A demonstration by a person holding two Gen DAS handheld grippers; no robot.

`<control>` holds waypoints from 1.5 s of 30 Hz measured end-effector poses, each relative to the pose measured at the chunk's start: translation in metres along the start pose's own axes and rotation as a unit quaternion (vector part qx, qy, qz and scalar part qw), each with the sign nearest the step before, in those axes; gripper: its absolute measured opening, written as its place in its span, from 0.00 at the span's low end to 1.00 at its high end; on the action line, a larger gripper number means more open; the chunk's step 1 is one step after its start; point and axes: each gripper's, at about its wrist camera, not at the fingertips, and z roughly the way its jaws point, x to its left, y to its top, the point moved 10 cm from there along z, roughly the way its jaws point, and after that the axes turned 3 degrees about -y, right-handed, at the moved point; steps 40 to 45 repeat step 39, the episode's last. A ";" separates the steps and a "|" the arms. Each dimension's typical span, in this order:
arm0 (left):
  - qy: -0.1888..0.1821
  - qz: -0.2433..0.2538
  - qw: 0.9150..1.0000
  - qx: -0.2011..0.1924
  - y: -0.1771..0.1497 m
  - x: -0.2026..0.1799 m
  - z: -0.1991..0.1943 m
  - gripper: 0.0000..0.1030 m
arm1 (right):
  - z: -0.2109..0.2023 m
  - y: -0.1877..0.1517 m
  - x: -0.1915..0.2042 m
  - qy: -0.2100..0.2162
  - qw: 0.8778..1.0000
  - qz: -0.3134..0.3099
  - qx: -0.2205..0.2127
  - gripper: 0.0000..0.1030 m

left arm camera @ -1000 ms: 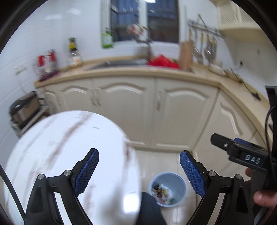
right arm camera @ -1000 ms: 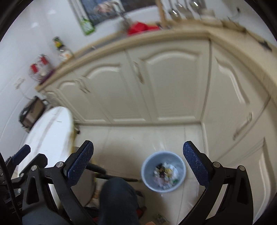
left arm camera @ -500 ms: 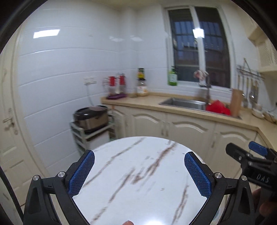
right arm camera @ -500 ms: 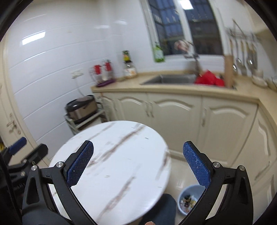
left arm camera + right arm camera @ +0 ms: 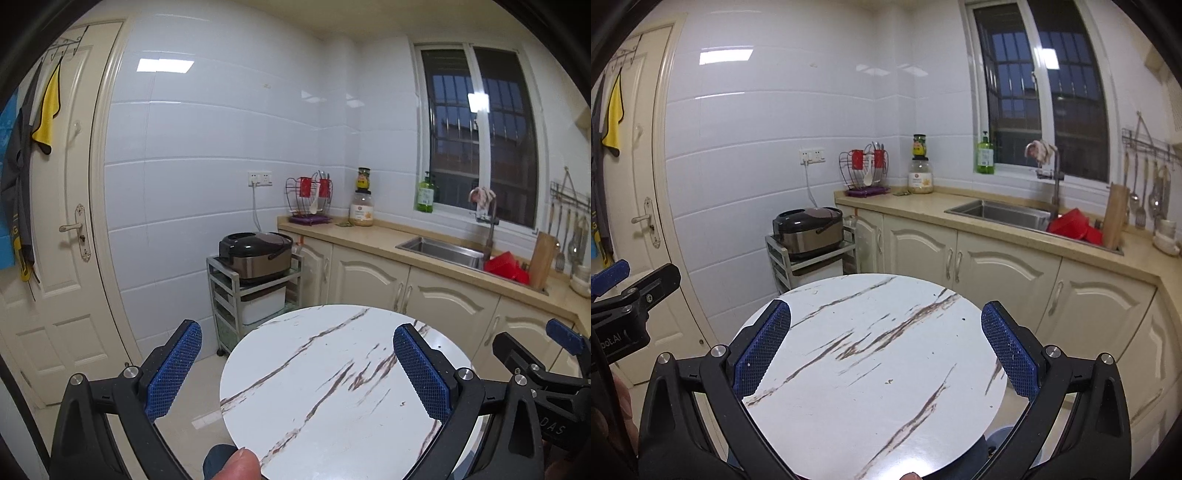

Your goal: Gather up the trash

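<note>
My left gripper [image 5: 297, 369] is open and empty, held above the near edge of a round white marble-pattern table [image 5: 332, 387]. My right gripper [image 5: 886, 350] is open and empty over the same table [image 5: 879, 362]. The table top shows only a few tiny dark specks. A sliver of the blue trash bin [image 5: 1001, 435] shows under the table's right edge in the right wrist view. The right gripper also shows at the right edge of the left wrist view [image 5: 546, 354], and the left gripper shows at the left edge of the right wrist view [image 5: 624, 291].
A cream cabinet run with a beige counter [image 5: 406, 236] and a steel sink [image 5: 1001, 212] lines the back right. A rice cooker [image 5: 255, 254] sits on a small metal cart [image 5: 225, 295]. A cream door [image 5: 55, 240] stands at the left. A red basin [image 5: 1075, 229] sits by the sink.
Both grippers have tilted up from the floor and the bin to a level view over the table. Both stay open and empty.
</note>
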 end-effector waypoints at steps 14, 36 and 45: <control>-0.005 0.006 1.000 -0.022 -0.005 0.000 -0.021 0.99 | -0.007 0.002 0.004 -0.006 1.000 0.000 -0.010 1.00; -0.018 -0.004 1.000 -0.019 0.012 0.017 0.003 0.99 | -0.008 0.001 0.001 -0.005 1.000 -0.001 -0.010 1.00; -0.019 -0.002 1.000 -0.019 0.009 0.017 0.004 0.99 | -0.010 -0.001 0.001 -0.003 1.000 -0.001 -0.011 1.00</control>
